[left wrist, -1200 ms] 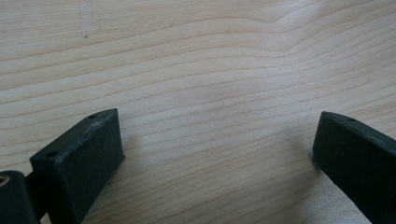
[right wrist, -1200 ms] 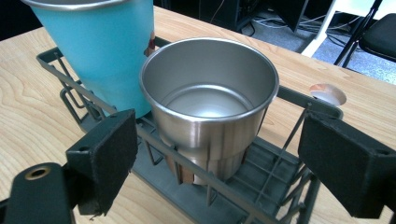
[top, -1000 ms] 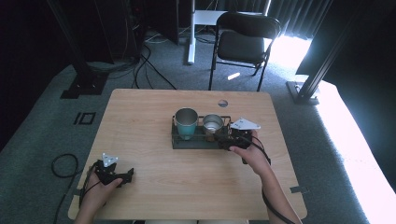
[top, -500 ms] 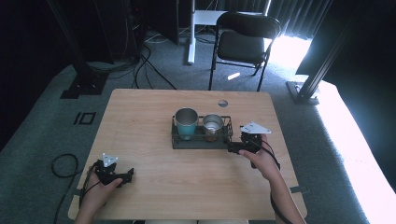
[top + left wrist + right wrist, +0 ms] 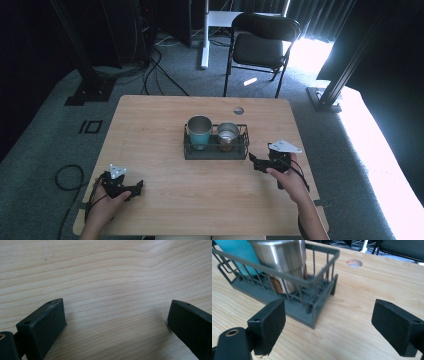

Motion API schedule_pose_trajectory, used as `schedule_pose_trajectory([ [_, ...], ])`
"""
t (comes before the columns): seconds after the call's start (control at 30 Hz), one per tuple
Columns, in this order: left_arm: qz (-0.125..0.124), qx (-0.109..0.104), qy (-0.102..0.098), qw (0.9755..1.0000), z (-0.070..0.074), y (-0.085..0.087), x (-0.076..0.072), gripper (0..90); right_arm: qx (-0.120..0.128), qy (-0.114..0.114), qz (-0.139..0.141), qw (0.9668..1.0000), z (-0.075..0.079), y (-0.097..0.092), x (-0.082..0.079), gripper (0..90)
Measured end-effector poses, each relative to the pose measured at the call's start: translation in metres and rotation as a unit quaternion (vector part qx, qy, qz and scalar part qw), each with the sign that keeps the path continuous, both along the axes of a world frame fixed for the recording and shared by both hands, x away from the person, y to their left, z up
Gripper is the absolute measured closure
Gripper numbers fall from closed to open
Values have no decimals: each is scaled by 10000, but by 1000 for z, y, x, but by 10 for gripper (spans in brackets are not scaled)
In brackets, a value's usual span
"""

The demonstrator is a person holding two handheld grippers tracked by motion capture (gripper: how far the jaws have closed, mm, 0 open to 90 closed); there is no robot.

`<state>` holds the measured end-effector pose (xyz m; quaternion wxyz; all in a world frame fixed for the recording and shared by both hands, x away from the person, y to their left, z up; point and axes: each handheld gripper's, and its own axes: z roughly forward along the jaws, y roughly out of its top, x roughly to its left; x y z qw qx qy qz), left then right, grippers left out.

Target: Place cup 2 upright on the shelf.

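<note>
A dark wire rack point(image 5: 216, 150) stands mid-table and holds a teal cup point(image 5: 199, 131) and a steel cup point(image 5: 228, 133) side by side. My right gripper point(image 5: 256, 163) hovers just right of the rack, a little nearer the front, open with nothing between its jaws. In the right gripper view the rack's corner point(image 5: 312, 315) lies just ahead of the open gripper point(image 5: 332, 326), with the steel cup point(image 5: 279, 257) and the teal cup point(image 5: 234, 250) behind the wires. My left gripper point(image 5: 135, 189) rests at the table's front left, and the left gripper point(image 5: 115, 322) stands open over bare wood.
The wooden table point(image 5: 150, 130) has a round cable hole point(image 5: 238, 110) behind the rack, seen again as the hole point(image 5: 354, 263). A black folding chair point(image 5: 260, 47) stands beyond the far edge. Cables point(image 5: 65, 177) lie on the floor at the left.
My right gripper has drawn back from the rack's right end, moving right and toward the front edge. The left gripper, the rack and both cups have stayed put.
</note>
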<state>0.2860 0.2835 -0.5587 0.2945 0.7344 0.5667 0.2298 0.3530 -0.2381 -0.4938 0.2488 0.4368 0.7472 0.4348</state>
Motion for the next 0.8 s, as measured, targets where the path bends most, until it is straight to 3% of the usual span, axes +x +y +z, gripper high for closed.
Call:
schedule_pose_trajectory([
  [0.8, -2, 1, 2, 10000, 0, 0, 0, 27, -265, 445, -434, 9977, -42, -34, -29, 118],
])
